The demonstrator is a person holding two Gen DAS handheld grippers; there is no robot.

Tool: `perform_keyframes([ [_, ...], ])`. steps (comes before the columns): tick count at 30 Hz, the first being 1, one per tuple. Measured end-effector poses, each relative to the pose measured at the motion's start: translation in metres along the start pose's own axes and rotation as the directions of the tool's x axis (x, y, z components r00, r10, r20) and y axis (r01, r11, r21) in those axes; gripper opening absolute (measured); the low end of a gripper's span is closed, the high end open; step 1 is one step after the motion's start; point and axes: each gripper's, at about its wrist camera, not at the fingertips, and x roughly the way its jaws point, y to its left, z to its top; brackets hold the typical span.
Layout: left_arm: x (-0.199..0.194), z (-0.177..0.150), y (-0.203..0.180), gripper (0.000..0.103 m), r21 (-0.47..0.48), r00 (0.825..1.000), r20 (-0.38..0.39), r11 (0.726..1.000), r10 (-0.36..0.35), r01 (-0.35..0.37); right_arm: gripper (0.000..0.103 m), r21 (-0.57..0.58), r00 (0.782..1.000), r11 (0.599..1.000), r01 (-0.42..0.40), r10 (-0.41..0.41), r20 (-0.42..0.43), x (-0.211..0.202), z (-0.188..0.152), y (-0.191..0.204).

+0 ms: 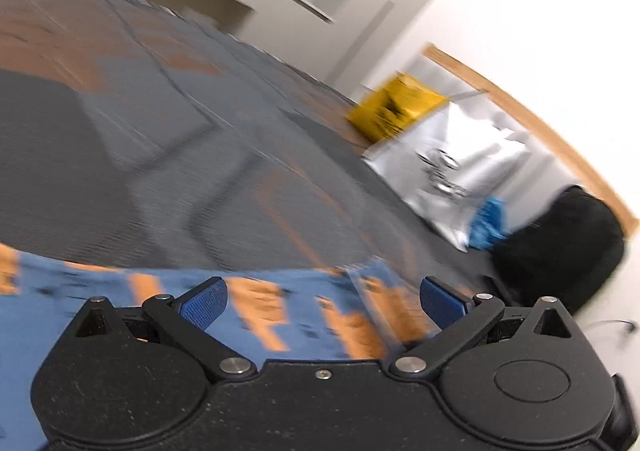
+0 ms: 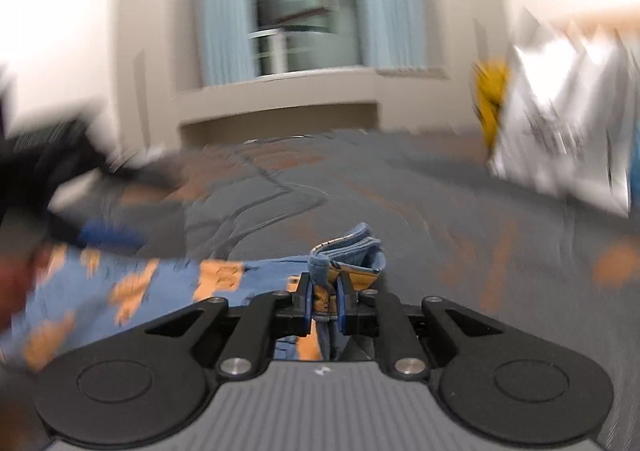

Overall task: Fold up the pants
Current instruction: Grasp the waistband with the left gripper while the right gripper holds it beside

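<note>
pants (image 2: 140, 283): 1 | claws: 2 | silver bag (image 1: 452, 167): 1 | yellow bag (image 1: 392, 111): 1 | black backpack (image 1: 560, 247): 1

Black hand-held gripper (image 2: 324, 303) with blue pads (image 2: 306, 301), silver screws.

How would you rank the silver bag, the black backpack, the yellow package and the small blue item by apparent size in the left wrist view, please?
1. silver bag
2. black backpack, close to the bag
3. yellow package
4. small blue item
Blur and differing nearness make true sizes unsure.

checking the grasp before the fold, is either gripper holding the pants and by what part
The right gripper is shut on the blue pants, pinching a bunched, folded edge. The left gripper is open above the cloth, holding nothing.
</note>
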Motion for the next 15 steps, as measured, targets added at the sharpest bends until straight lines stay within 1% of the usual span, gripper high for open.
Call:
perform_keyframes([
  [2,0.011,-0.001,-0.002,0.102,-0.015,0.998,-0.042,0.999,-0.044,0.044,0.012,-0.13,1.0,0.991,-0.009,0.01,0.006,-0.003,0.002,0.027],
  [4,0.02,-0.005,-0.002,0.102,-0.037,0.994,-0.077,0.997,-0.071,0.068,0.012,-0.224,1.0,0.975,-0.016,0.018,0.008,-0.006,0.001,0.049],
  [6,0.025,-0.01,0.003,0.102,-0.078,0.991,-0.1,0.994,-0.085,0.078,0.012,-0.32,0.999,0.947,-0.031,0.038,0.017,-0.011,-0.003,0.072],
  [8,0.025,-0.016,0.009,0.1,-0.121,0.989,-0.115,0.989,-0.096,0.082,0.012,-0.391,0.998,0.919,-0.061,0.07,0.009,-0.016,-0.008,0.09],
  [11,0.022,-0.022,0.017,0.1,-0.16,0.988,-0.107,0.983,-0.108,0.09,0.012,-0.461,0.995,0.882,-0.092,0.092,-0.022,-0.014,-0.014,0.108],
  [15,0.017,-0.025,0.024,0.099,-0.161,0.995,-0.084,0.986,-0.056,0.042,0.012,-0.492,0.992,0.861,-0.127,0.119,-0.047,-0.009,-0.022,0.125],
])
